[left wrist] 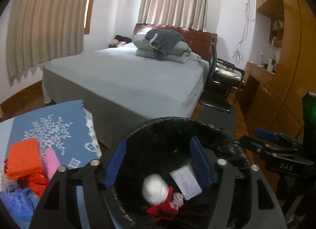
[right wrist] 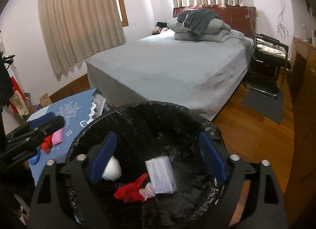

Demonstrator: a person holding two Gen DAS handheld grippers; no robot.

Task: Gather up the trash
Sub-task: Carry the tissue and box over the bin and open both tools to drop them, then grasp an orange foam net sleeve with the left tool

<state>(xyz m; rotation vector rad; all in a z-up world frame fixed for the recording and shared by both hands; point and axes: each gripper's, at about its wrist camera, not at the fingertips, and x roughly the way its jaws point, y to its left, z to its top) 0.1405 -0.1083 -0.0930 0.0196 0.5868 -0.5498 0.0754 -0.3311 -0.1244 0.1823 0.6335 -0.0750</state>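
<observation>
A bin (left wrist: pixel 167 119) lined with a black bag stands right under both grippers. Inside it lie a white crumpled ball (left wrist: pixel 156 189), a white printed paper packet (left wrist: pixel 186 181), a red scrap (left wrist: pixel 162 209) and a pink scrap (left wrist: pixel 177 199); the ball and packet look blurred. My left gripper (left wrist: pixel 158 142) hangs open over the bin mouth, nothing between its blue pads. My right gripper (right wrist: pixel 158 136) is open above the same bin (right wrist: pixel 150 103), over the ball (right wrist: pixel 112 167) and packet (right wrist: pixel 161 175). An orange mesh piece (left wrist: pixel 23 159), a pink item (left wrist: pixel 50 159) and blue plastic (left wrist: pixel 15 203) lie on the blue-clothed table (left wrist: pixel 53 126).
A bed (right wrist: pixel 167 67) with folded bedding stands behind the bin. A black chair (right wrist: pixel 270 55) and a dark mat (right wrist: pixel 262 104) are at the right on the wooden floor, beside wooden cabinets (left wrist: pixel 280 71). Bags lean against the far left wall (right wrist: pixel 19 100).
</observation>
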